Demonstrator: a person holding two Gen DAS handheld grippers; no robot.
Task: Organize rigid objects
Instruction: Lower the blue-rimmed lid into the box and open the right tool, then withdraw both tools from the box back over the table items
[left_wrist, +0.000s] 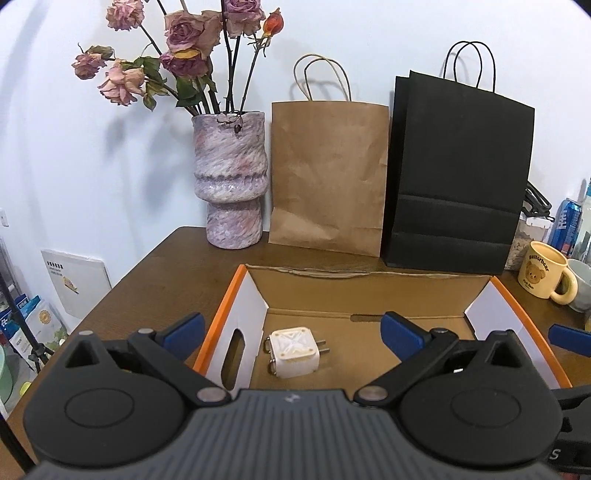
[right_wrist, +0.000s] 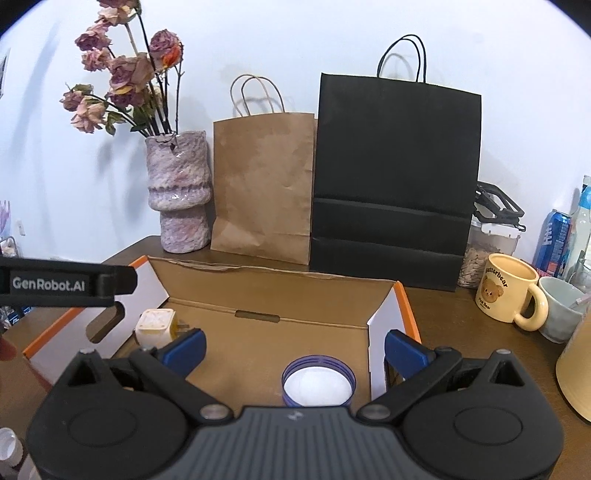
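An open cardboard box (left_wrist: 255, 295) with orange-edged white flaps sits on the brown table. A white plug adapter (left_wrist: 294, 352) lies on its floor at the left; it shows again in the right wrist view as the adapter (right_wrist: 155, 325). A round purple-rimmed lid (right_wrist: 317, 386) with a white inside lies on the box floor (right_wrist: 303, 306) near the front. My left gripper (left_wrist: 293, 334) hangs open just above the adapter, holding nothing. My right gripper (right_wrist: 294, 350) is open over the lid, also holding nothing. The left gripper's body (right_wrist: 66, 282) juts in from the left.
Behind the box stand a mottled pink vase (left_wrist: 231, 181) of dried roses, a brown paper bag (left_wrist: 327, 177) and a black paper bag (left_wrist: 458, 173). A cream bear mug (right_wrist: 511, 293), a pale cup (right_wrist: 561, 308), a blue can (right_wrist: 554, 242) and a jar (right_wrist: 487, 254) crowd the right.
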